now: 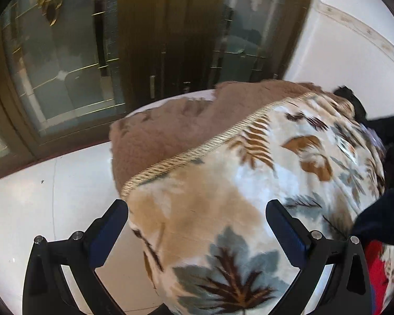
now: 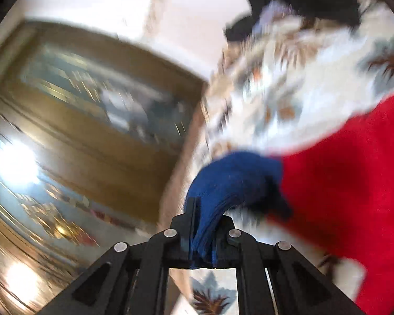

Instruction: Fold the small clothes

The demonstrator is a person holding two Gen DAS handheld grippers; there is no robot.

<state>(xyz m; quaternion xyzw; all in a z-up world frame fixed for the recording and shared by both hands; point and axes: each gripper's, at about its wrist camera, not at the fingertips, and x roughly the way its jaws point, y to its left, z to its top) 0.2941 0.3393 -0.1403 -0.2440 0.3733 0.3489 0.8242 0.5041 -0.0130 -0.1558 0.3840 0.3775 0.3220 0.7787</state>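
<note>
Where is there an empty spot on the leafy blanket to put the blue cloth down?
The leafy blanket is bare across its middle, from the gold braid edge toward the left gripper, whose jaws are open. It is crowded on the right: black clothes at the far corner, the red garment near the right gripper pinching the blue cloth.

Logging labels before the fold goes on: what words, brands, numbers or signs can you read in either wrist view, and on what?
None can be read in either view.
Leaf-print blanket: pattern only, no lettering.
Blue cloth in the right gripper: no tag visible.
Red cloth: plain, though the right wrist view is blurred.
Glass doors: gold trim, no sign.
Left gripper: no markings visible.
</note>
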